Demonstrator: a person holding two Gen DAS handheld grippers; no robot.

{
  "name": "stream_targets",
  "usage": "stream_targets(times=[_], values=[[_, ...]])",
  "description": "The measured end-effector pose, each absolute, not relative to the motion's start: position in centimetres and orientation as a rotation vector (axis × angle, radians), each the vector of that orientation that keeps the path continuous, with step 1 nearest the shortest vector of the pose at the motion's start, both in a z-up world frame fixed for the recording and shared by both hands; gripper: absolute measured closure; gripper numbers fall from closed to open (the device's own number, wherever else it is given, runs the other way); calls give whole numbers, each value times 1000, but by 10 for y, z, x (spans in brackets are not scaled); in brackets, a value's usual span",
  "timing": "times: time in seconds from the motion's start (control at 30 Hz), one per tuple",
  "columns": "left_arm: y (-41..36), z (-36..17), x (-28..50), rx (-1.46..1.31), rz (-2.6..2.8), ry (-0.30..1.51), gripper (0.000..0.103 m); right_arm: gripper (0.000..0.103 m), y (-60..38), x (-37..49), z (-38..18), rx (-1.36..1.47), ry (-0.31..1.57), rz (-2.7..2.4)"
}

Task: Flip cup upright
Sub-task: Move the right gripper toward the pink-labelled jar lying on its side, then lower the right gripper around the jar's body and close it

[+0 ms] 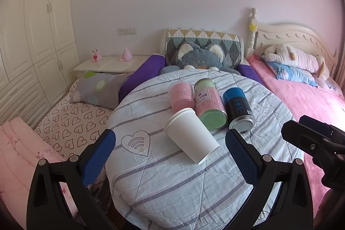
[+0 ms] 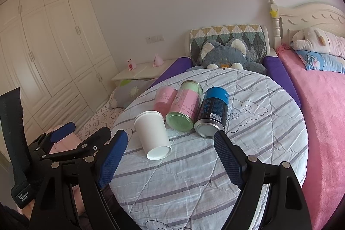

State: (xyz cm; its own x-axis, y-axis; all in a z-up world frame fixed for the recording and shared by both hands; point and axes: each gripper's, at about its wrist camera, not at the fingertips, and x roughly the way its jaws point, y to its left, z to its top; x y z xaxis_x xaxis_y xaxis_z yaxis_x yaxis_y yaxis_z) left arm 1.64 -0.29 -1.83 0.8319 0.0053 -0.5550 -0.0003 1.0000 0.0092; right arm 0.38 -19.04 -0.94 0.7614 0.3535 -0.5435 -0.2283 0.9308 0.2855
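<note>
The striped quilt (image 1: pixel 172 182) is spreading ahead of both grippers. Three canisters (image 2: pixel 183 109) are lying beyond the white cup (image 2: pixel 152 133), which is resting on its side. The left gripper (image 1: pixel 170 156) and right gripper (image 2: pixel 170 156) are gaping wide, empty, probably readying a grasp.

Soft, even daylight fills both views; shadows under the white cup (image 1: pixel 190 136) are faint. Fisheye bending and dark vignetting crowd the edges; the centre stays sharp.
</note>
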Motion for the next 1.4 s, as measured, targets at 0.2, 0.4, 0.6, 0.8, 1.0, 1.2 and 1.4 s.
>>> stream_targets(times=[0.2, 0.4, 0.6, 0.8, 1.0, 1.2, 1.4], values=[[-5, -21, 33, 21, -9, 633, 0, 20, -195, 11, -16, 219, 643, 316], [-1, -20, 65, -20, -40, 707, 0, 20, -206, 24, -20, 236, 653, 294], [-15, -18, 93, -22, -60, 738, 0, 20, -221, 46, -25, 259, 657, 258], [-27, -18, 110, 3, -51, 740, 0, 20, -230, 74, -28, 263, 657, 259], [-30, -17, 119, 30, -28, 732, 0, 20, -232, 94, -27, 263, 641, 280], [-33, -21, 127, 38, -19, 749, 0, 20, -232, 108, -30, 253, 645, 294], [-41, -25, 135, 55, -19, 757, 0, 20, -234, 115, -32, 251, 652, 299]])
